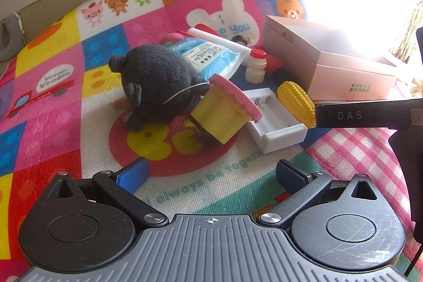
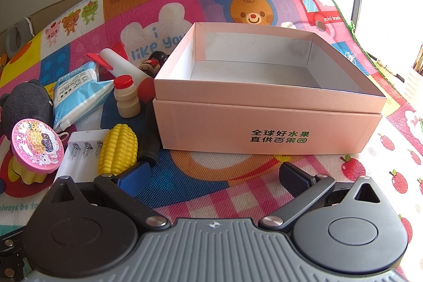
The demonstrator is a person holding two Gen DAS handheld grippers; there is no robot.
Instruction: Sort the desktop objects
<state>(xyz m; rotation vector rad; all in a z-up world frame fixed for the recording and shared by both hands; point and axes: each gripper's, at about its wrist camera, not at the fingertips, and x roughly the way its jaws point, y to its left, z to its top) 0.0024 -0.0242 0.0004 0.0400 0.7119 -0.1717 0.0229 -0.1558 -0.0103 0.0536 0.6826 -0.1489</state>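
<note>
We see toys heaped on the cartoon play mat (image 1: 53,107): a dark plush toy (image 1: 156,78), a blue packet (image 1: 208,57), a little red-capped bottle (image 2: 127,97), a pink-lidded yellow cup (image 1: 224,110) tipped against a white battery holder (image 1: 277,128), and a toy corn (image 2: 119,149) lying on that holder. The pink box (image 2: 264,123) stands open beside them. Our left gripper (image 1: 211,173) spreads wide and holds nothing, the cup just ahead. Our right gripper (image 2: 214,176) also gapes unladen, facing the box, the corn just beside its left finger.
</note>
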